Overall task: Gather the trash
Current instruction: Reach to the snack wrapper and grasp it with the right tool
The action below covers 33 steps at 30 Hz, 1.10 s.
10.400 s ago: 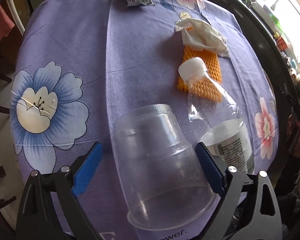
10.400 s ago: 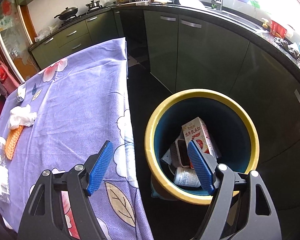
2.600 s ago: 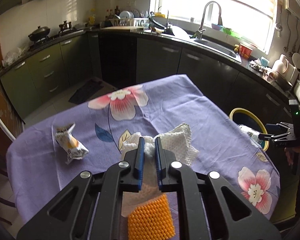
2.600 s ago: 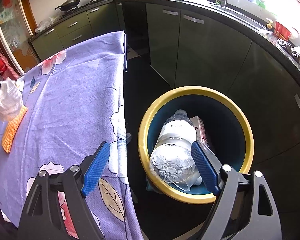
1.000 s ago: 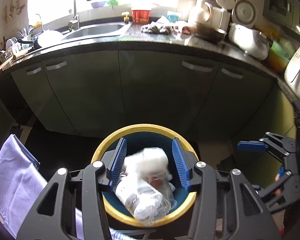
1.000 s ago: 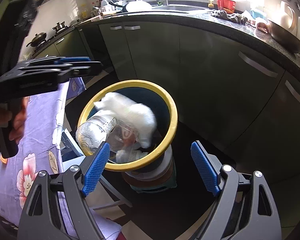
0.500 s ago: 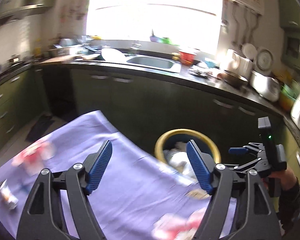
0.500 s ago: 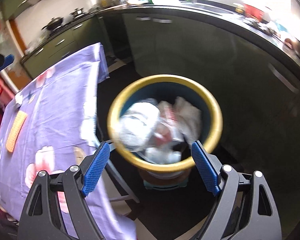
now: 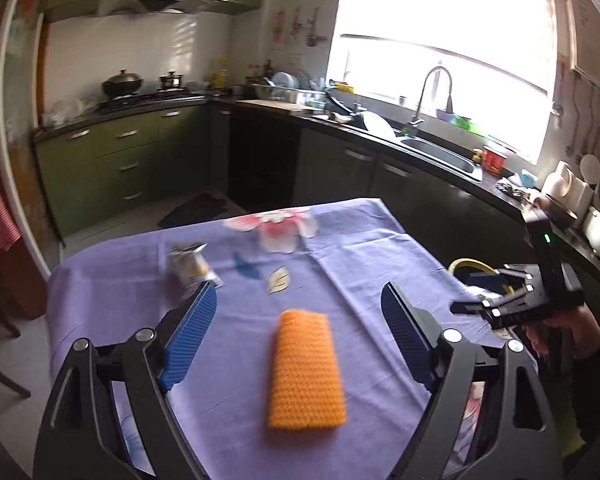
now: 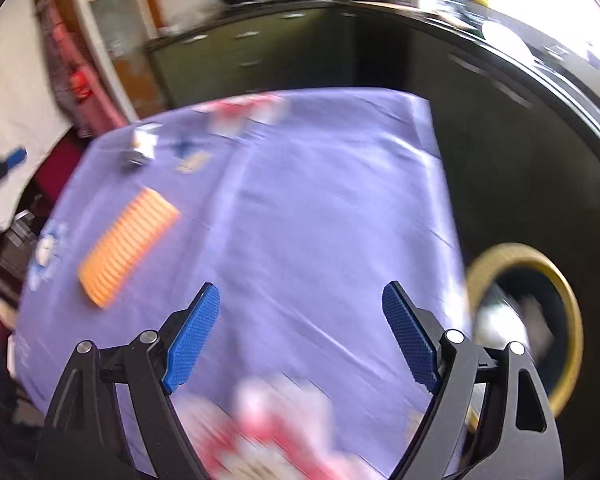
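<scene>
**A:** What does your left camera see?

**B:** Your left gripper point(image 9: 298, 334) hangs over the near edge of the table point(image 9: 380, 248), which has a purple flower cloth. Its blue jaws are wide apart and hold nothing. The orange foam net point(image 9: 305, 364) lies flat on the cloth between them, near that edge. A crinkly snack wrapper point(image 9: 191, 267) sits toward the far left corner, well apart from the net. Past the right edge you can see a bit of the yellow rim of the trash bin point(image 9: 469, 265), and your right gripper point(image 9: 500, 300) is in front of it.

**A:** And the right camera?

**B:** It is blurry. Your right gripper point(image 10: 300, 334) is over the near edge of the table point(image 10: 340, 200), jaws wide apart, nothing in them. The orange foam net point(image 10: 129, 246) lies near the left edge. The snack wrapper point(image 10: 142, 146) is by the far left corner. The trash bin point(image 10: 564, 292) stands on the floor just beside the right edge, with trash inside that is too smeared to name.
</scene>
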Tool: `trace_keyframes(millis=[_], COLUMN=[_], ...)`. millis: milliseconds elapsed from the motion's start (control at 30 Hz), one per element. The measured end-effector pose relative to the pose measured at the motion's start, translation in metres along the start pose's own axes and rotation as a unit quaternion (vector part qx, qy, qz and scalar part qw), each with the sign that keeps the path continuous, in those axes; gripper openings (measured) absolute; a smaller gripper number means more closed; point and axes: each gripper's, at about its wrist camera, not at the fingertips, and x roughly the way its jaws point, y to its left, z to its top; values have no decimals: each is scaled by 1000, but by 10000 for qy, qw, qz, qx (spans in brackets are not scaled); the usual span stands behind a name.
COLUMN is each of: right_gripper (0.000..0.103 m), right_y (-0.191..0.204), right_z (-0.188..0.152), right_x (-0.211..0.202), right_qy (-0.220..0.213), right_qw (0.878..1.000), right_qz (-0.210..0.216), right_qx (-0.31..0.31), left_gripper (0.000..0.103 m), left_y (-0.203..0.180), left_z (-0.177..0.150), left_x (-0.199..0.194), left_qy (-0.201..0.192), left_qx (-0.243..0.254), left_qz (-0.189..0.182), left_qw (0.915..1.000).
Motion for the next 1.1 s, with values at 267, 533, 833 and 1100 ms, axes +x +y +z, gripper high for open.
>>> trace_keyframes(millis=[267, 533, 833, 1100], right_gripper=[83, 82, 63, 24], right_y=[104, 189, 219, 225], right_z=[121, 186, 193, 191], right_x=[78, 167, 226, 238], right_qy=[343, 921, 1348, 1369], right_qw=[9908, 9859, 9849, 9851], right_qz=[1248, 1303, 944, 838], right_qx=[-403, -512, -545, -616], left_gripper=[81, 81, 82, 83], left_y=[36, 44, 48, 50], left_z=[-23, -31, -36, -37], left_x=[-32, -31, -28, -26], left_qy=[6, 141, 189, 220], left_qx=[-295, -346, -357, -350], left_qz=[221, 218, 160, 150], left_qw=[9993, 9991, 9991, 9990])
